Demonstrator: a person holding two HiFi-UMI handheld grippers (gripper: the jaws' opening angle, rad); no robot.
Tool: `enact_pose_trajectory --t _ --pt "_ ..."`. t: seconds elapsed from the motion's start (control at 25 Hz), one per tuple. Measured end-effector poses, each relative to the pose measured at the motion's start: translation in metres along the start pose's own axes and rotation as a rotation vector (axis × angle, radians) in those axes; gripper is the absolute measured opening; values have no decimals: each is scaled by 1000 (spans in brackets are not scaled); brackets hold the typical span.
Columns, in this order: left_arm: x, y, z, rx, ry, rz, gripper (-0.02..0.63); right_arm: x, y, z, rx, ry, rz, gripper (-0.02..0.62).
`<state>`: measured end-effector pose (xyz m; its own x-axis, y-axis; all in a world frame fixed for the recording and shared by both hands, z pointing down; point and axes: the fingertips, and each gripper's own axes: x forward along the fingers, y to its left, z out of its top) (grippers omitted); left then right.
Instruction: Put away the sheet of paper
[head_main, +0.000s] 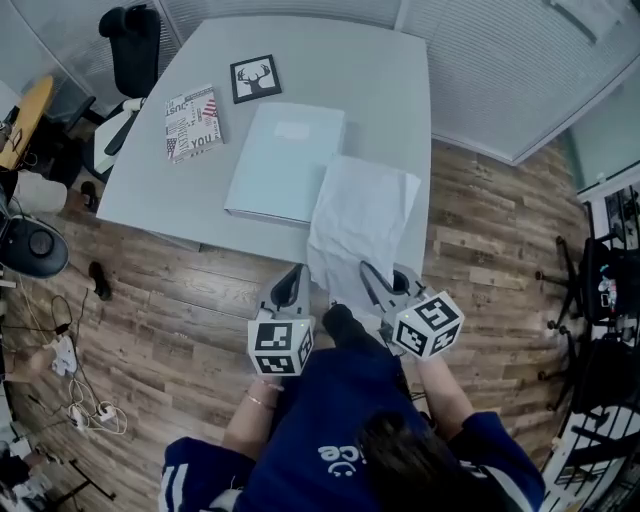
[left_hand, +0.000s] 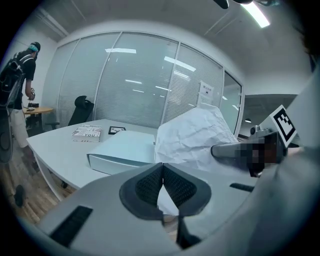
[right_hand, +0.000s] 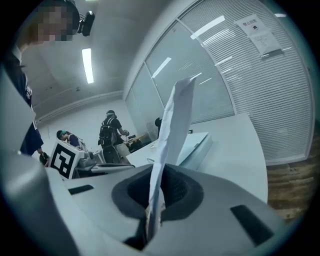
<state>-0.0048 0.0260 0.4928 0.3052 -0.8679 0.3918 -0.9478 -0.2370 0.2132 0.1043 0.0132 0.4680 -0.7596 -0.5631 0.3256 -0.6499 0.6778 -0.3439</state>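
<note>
Sheet of paper (head_main: 362, 215): crumpled, lifted at the near edge of the worktop (head_main: 330, 60), its far part overlapping a pale box (head_main: 283, 160).
Right gripper (right_hand: 159, 192): fingers clamped on the sheet's near edge.
Left gripper (left_hand: 162, 172): fingers clenched together, just beside the sheet.

"YOU" printed on patterned booklet (head_main: 193, 122)

Left hand-held gripper (left_hand: 162, 167): was held low before the torso and pointed forward; jaws were closed, pads pressed together. Right hand-held gripper (right_hand: 159, 182): was held near and level with the left; jaws were clamped on the edge of the sheet of paper (right_hand: 175, 120), gripped upright between the pads. Forearms: were bent and drawn close to the body.
</note>
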Motion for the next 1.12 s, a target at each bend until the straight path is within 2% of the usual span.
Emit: enact_pose_trajectory --t 0.24,0.36,0.6,0.88,1.08,1.12 --pt "48 24 13 8 31 91 5 28 -43 33 -44 15 23 8" --pt "66 31 15 20 50 111 5 37 -59 52 -49 6 56 8" --pt "93 40 15 120 85 148 5 47 -84 80 -51 -17 105 8" --pt "93 48 3 169 164 120 6 49 -101 95 -3 -45 75 8" --pt "96 42 4 235 187 58 10 46 -114 104 21 -78 -5 8" --pt "97 39 6 242 187 43 28 44 -117 106 25 -86 -25 8"
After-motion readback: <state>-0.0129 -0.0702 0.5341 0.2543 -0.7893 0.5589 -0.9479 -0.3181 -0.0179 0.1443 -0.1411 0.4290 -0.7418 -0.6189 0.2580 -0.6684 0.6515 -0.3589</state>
